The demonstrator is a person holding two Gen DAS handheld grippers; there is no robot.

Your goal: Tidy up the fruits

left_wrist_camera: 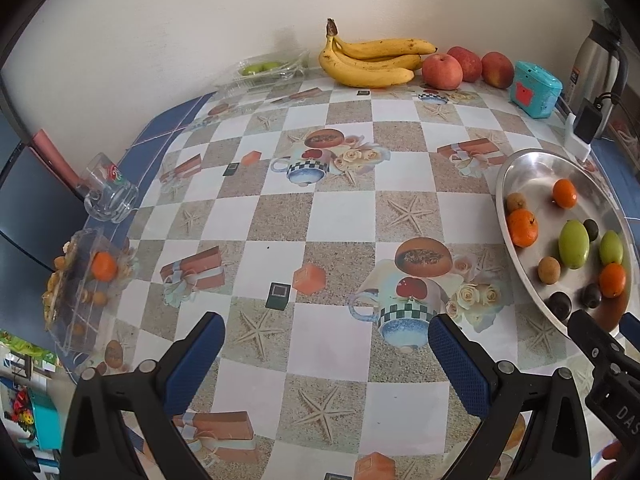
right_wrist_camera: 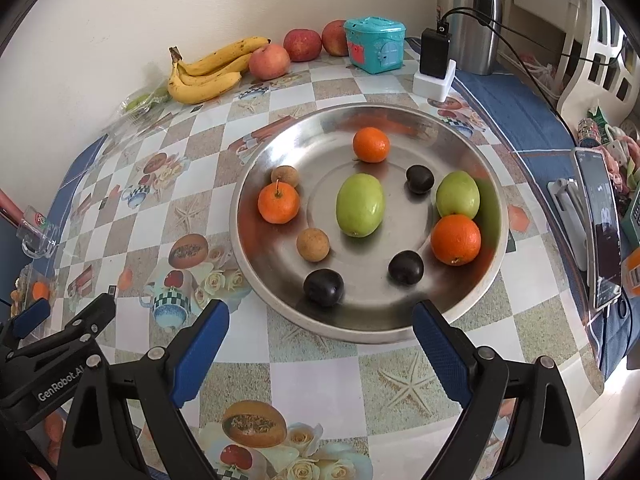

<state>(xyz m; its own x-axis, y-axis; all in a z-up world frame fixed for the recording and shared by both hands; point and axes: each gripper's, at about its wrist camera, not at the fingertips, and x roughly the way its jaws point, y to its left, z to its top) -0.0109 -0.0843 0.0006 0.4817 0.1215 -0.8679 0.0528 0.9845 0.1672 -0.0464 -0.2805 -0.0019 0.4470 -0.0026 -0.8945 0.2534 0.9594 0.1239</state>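
A round steel plate (right_wrist_camera: 280,140) holds three oranges (right_wrist_camera: 371,144), two green fruits (right_wrist_camera: 360,205), three dark plums (right_wrist_camera: 323,287) and two small brown fruits (right_wrist_camera: 313,244). It also shows at the right of the left wrist view (left_wrist_camera: 524,164). My right gripper (right_wrist_camera: 320,328) is open and empty, just short of the plate's near rim. My left gripper (left_wrist_camera: 326,344) is open and empty above the bare tablecloth, left of the plate. Bananas (left_wrist_camera: 368,60) and three apples (left_wrist_camera: 442,71) lie by the far wall.
A clear box (left_wrist_camera: 84,280) with an orange and small fruits sits at the left table edge, a glass mug (left_wrist_camera: 108,192) behind it. A clear tray with green fruit (left_wrist_camera: 264,68), a teal toy box (right_wrist_camera: 374,44), a charger (right_wrist_camera: 434,64), a kettle (right_wrist_camera: 468,12) and a phone (right_wrist_camera: 600,220) ring the table.
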